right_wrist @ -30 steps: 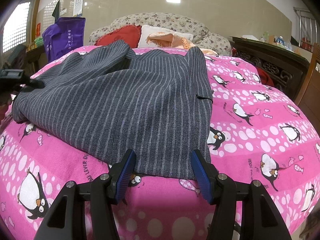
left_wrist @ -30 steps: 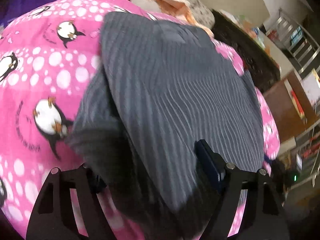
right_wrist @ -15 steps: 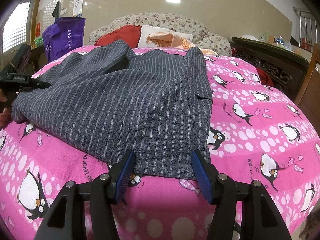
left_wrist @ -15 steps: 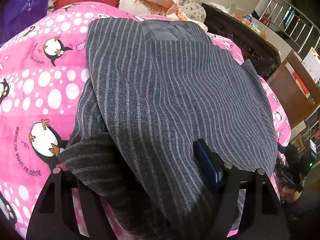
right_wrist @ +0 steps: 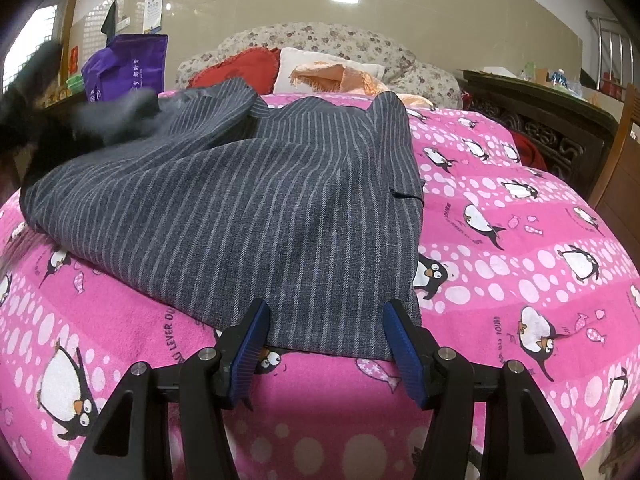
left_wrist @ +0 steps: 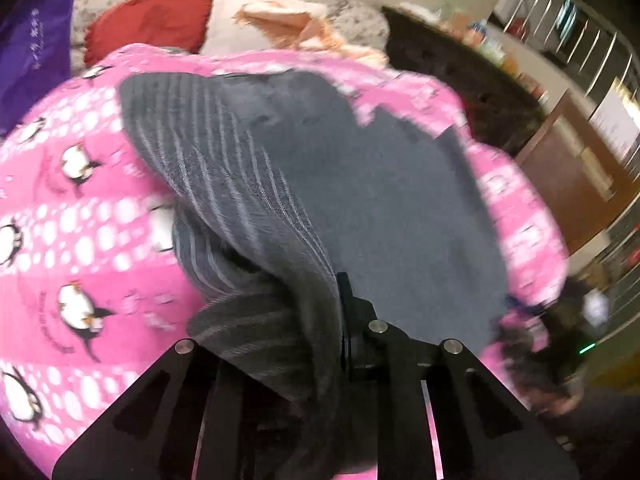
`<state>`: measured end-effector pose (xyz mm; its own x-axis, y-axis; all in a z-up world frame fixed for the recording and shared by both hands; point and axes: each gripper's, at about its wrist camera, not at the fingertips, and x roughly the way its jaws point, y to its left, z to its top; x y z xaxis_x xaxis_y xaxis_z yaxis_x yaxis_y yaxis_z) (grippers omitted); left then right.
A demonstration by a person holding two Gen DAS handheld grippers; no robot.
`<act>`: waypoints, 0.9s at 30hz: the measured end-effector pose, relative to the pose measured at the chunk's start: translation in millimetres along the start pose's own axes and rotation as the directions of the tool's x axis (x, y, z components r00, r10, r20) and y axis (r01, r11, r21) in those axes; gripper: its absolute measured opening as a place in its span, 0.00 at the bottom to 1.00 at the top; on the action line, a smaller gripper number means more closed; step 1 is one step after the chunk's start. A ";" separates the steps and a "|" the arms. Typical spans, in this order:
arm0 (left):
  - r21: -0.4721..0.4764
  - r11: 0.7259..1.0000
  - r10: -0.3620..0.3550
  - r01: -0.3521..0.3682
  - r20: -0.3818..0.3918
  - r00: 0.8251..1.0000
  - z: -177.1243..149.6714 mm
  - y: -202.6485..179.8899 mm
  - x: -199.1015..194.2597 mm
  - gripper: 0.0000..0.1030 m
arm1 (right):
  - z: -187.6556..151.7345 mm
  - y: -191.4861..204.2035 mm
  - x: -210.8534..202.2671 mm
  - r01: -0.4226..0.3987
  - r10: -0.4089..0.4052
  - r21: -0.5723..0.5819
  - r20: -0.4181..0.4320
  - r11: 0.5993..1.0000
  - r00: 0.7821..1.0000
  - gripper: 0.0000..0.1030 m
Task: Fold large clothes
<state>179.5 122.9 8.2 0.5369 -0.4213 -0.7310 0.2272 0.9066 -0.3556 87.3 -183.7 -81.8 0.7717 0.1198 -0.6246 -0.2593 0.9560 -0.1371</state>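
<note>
A large grey pinstriped garment (right_wrist: 280, 208) lies spread on a pink penguin-print bed cover (right_wrist: 520, 240). My right gripper (right_wrist: 326, 344) is open, its blue pads either side of the garment's near hem, low over the cover. My left gripper (left_wrist: 320, 320) is shut on a bunched edge of the garment (left_wrist: 360, 200) and holds it lifted above the cover (left_wrist: 80, 240). In the right wrist view the left gripper is a dark blur (right_wrist: 36, 120) at the far left with fabric raised there.
Red and white pillows (right_wrist: 256, 68) and an orange cloth lie at the bed's head by a floral headboard. A purple bag (right_wrist: 124, 68) stands back left. Dark carved wooden furniture (right_wrist: 552, 128) and a wooden chair stand to the right.
My left gripper has closed on the garment's left edge and is lifting it up and inward, with motion blur. My right gripper has not moved.
</note>
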 end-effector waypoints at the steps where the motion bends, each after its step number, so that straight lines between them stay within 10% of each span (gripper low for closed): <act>1: -0.033 0.999 -0.041 0.041 0.001 0.999 8.0 -6.1 -4.7 0.13 | 2.8 -1.5 -2.0 -0.008 0.008 0.004 -0.015 1.000 1.000 0.56; 8: -0.180 0.973 -0.144 0.146 0.021 0.989 49.6 -53.2 -4.6 0.13 | 9.4 -49.8 -54.2 0.010 -0.018 0.120 0.067 0.993 0.998 0.56; 17: -0.332 0.929 -0.156 0.166 0.057 0.986 98.3 -132.4 66.8 0.13 | -50.7 -106.4 -58.7 0.092 -0.084 0.205 -0.048 0.974 0.995 0.56; 25: -0.307 0.951 0.003 -0.033 -0.097 0.995 61.3 -170.8 155.7 0.15 | -88.6 -153.6 -70.6 0.172 -0.151 0.304 -0.094 0.937 0.984 0.56; 27: -0.298 0.954 -0.003 -0.025 -0.093 0.996 49.3 -179.8 162.1 0.29 | -93.2 -158.5 -72.2 0.151 -0.126 0.326 -0.094 0.933 0.988 0.56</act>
<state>265.7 -107.2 -17.7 0.4580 -0.4242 -0.7812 -0.0392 0.8683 -0.4945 18.5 -368.8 -86.6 0.7404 -0.0278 -0.6716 0.0634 0.9976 0.0287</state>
